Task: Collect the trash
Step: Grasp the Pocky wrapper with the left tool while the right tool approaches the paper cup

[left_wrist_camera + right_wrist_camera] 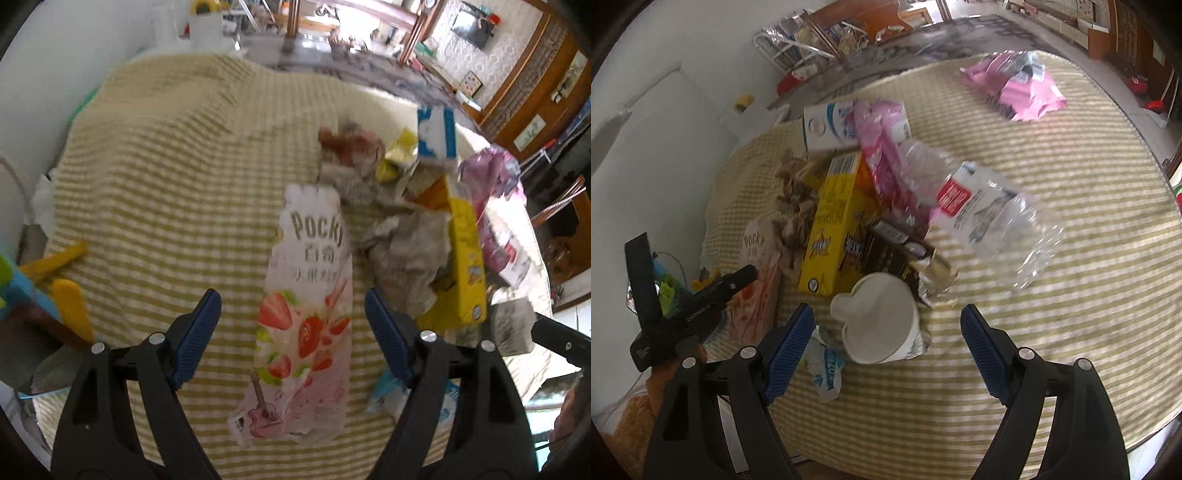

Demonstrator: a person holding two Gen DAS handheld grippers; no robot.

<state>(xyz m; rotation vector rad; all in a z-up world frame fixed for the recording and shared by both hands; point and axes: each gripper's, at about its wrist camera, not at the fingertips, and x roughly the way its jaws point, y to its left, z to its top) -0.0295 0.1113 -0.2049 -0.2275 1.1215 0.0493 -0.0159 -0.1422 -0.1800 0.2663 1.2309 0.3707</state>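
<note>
A pile of trash lies on a round table with a yellow-striped cloth. My left gripper is open, its jaws on either side of a pink Pocky strawberry wrapper that lies flat. Beyond it are crumpled paper, a yellow box and a blue-white carton. My right gripper is open around a white paper cup lying on its side. A clear plastic bottle, the yellow box and a dark foil wrapper lie just beyond. The left gripper shows at the left.
A pink plastic bag lies apart at the far side of the table. A small blue-white wrapper lies by my right gripper's left finger. Yellow and blue objects sit off the table's left edge. A white wall stands behind.
</note>
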